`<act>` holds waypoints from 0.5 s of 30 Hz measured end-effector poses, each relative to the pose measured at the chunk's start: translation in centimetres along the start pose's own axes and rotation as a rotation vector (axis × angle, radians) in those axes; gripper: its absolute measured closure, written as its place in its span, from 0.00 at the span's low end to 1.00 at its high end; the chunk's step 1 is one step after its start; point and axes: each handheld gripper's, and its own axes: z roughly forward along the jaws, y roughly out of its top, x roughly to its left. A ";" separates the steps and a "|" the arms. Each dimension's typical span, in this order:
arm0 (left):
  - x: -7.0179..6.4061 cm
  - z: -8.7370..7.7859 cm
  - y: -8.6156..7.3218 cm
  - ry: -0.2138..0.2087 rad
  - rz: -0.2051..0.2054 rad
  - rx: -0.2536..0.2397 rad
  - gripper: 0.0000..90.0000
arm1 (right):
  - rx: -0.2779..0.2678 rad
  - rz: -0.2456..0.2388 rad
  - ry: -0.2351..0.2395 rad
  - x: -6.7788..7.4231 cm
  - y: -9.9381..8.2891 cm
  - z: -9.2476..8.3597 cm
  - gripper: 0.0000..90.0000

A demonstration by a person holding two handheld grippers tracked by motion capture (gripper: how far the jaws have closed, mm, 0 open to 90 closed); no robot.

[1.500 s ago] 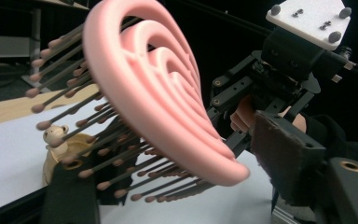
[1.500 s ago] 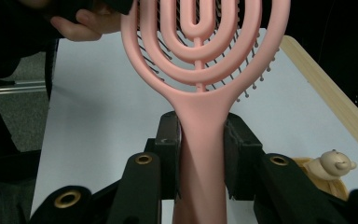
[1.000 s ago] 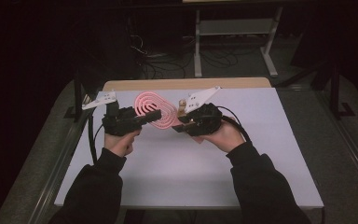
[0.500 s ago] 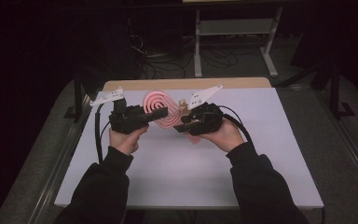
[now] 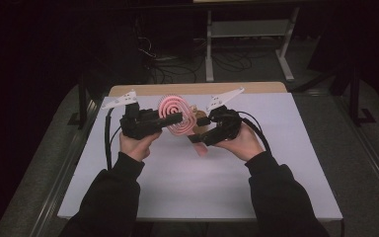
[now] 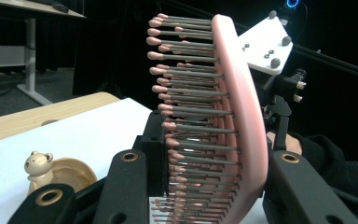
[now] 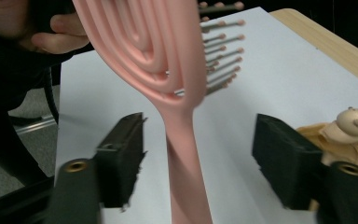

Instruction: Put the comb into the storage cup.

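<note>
Left gripper (image 5: 170, 120): I am clamping it across the head of the pink hairbrush (image 5: 173, 114), 1 jaw against the smooth back, the other pushing in among the bristles (image 6: 186, 116). I am holding the brush up off the white table (image 5: 187, 187), head on edge.

Right gripper (image 5: 193, 139): its jaws have just been opening. In the right gripper view they are standing wide, 1 on each side of the handle (image 7: 184, 186), and neither pad is touching it. So the left grip alone is carrying the brush.

Handling, as I judge it: a light, hollow plastic brush with a stiff vented back and a stiff handle. The bristles are thin pins with small ball tips, and they are giving under the jaw, so that side of my grip is soft and may creep. The back is glossy and likely slippery. The handle just below the head is looking like the firmer place for a second hold.

Beyond the brush: a small wooden dish (image 6: 72, 173) with a bear figure (image 6: 38, 164) is sitting on the table.

Hard to make out: the lower end of the handle is being cut off in the right gripper view, and the left jaw's contact among the bristles is being screened by them.
</note>
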 end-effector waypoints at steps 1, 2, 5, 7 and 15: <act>0.1 0.0 0.0 0.004 0.002 0.001 0.70 | 0.006 0.013 0.000 -0.1 -0.1 0.0 0.27; 0.1 0.0 0.0 0.006 0.004 0.001 0.70 | 0.015 0.024 -0.005 -0.3 -0.2 0.0 0.23; 0.3 0.0 0.0 0.017 0.012 0.008 0.70 | 0.036 0.041 -0.018 -0.5 -0.6 0.0 0.18; 0.4 0.0 0.1 0.030 0.012 0.015 0.70 | 0.039 0.050 -0.020 -0.7 -0.9 -0.1 0.15; 1.1 0.0 0.2 0.043 0.023 0.006 0.70 | 0.072 0.070 -0.057 -1.1 -2.4 -0.1 0.00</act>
